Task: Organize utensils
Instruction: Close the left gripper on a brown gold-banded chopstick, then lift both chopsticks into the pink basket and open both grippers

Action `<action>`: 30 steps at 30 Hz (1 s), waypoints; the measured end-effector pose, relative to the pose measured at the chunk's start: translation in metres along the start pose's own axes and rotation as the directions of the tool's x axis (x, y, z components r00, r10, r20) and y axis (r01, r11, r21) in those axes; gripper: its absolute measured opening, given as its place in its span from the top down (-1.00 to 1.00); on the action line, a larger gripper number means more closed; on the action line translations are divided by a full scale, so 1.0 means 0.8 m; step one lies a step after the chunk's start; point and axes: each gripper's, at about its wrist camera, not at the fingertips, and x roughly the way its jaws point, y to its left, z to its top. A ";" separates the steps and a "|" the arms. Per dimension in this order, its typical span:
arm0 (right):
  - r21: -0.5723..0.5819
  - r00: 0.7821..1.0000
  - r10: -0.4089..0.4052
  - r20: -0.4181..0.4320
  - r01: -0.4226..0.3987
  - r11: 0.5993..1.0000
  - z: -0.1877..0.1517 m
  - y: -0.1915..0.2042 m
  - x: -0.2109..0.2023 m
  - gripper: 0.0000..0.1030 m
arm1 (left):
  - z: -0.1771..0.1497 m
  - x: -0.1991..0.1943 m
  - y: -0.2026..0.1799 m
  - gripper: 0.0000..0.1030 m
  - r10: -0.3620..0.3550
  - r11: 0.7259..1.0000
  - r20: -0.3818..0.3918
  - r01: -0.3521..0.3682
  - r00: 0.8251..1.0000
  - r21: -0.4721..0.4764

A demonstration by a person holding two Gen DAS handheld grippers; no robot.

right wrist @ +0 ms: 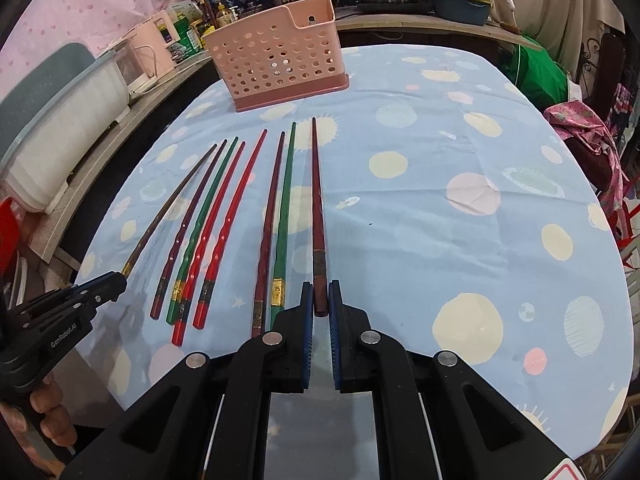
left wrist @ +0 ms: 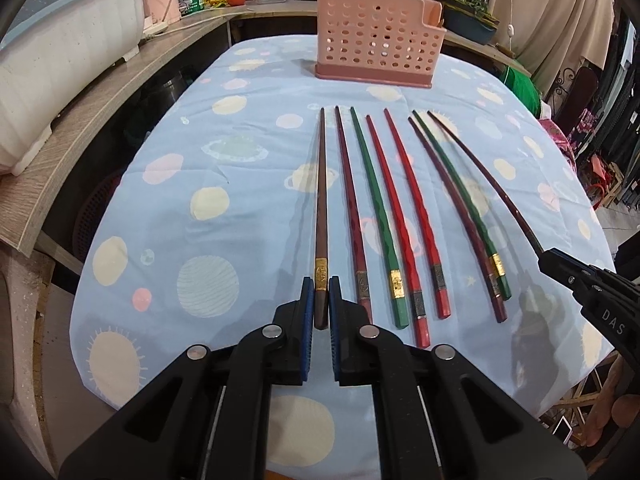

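Observation:
Several red, green and dark chopsticks lie side by side on the blue planet-print tablecloth (left wrist: 200,152), tips toward a pink perforated utensil holder (left wrist: 378,36) at the far end. My left gripper (left wrist: 321,284) is shut on the thick end of the leftmost one, a brown chopstick (left wrist: 321,200) with a gold band. My right gripper (right wrist: 320,286) is shut on the rightmost one, a dark red chopstick (right wrist: 317,200). Each gripper shows in the other's view: the right gripper (left wrist: 546,258) at the row's right end, the left gripper (right wrist: 120,280) at its left end. The holder (right wrist: 280,56) looks empty through its holes.
A wooden counter (left wrist: 80,120) runs along the left with a white tub (left wrist: 60,60), bottles, a tomato and pots behind. Green and pink fabric (right wrist: 536,72) sits past the table's right edge. A hand (right wrist: 44,412) grips the left tool.

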 end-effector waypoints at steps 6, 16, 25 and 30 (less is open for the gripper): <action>0.007 0.999 0.010 0.053 -0.011 1.000 0.013 -0.002 -0.026 0.86 | 0.014 -0.026 0.002 0.86 -0.010 1.000 0.045 0.011 0.999 -0.010; 0.011 0.983 0.020 0.184 -0.022 1.000 0.053 -0.007 -0.084 0.86 | 0.054 -0.080 0.010 0.86 -0.014 0.999 0.150 0.019 0.989 -0.031; 0.008 0.954 0.035 0.299 -0.039 0.999 0.109 -0.014 -0.125 0.86 | 0.110 -0.116 0.012 0.86 -0.009 0.999 0.249 0.020 0.968 -0.040; -0.003 0.941 0.043 0.336 -0.045 0.999 0.139 -0.012 -0.134 0.86 | 0.144 -0.118 0.013 0.86 -0.008 0.999 0.277 0.020 0.961 -0.043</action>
